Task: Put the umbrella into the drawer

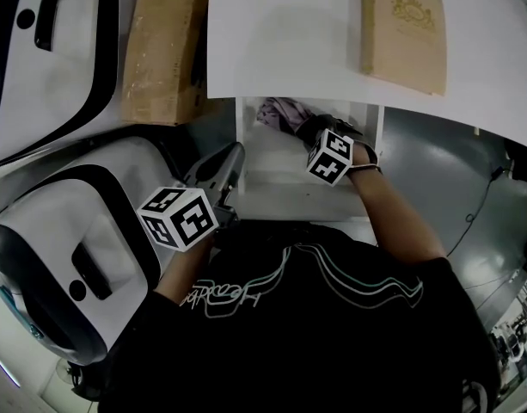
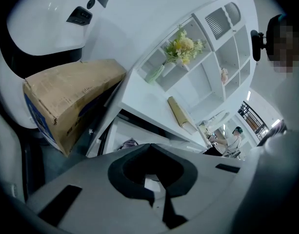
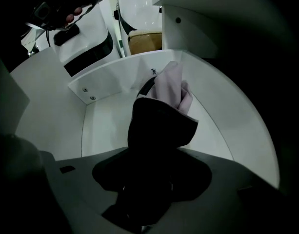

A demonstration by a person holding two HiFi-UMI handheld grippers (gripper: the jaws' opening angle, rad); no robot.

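Observation:
The umbrella (image 3: 161,126) is folded, with a black cover and pale pink fabric (image 3: 172,87) showing at its far end. It hangs inside the open white drawer (image 3: 115,84), and my right gripper (image 3: 154,179) is shut on its black part, pointing steeply down. From the head view the pink end (image 1: 278,110) lies at the drawer's back, just past the right gripper (image 1: 313,130). My left gripper (image 1: 222,169) is by the drawer's (image 1: 276,170) left front corner, jaws together with nothing between them. In the left gripper view the left gripper (image 2: 150,152) looks toward the drawer (image 2: 121,133).
A white tabletop (image 1: 280,33) overhangs the drawer and carries a tan book (image 1: 402,28). A cardboard box (image 1: 164,46) stands to the drawer's left. Two white and black machine shells (image 1: 61,256) fill the left side. A cable (image 1: 478,205) runs over the grey floor at right.

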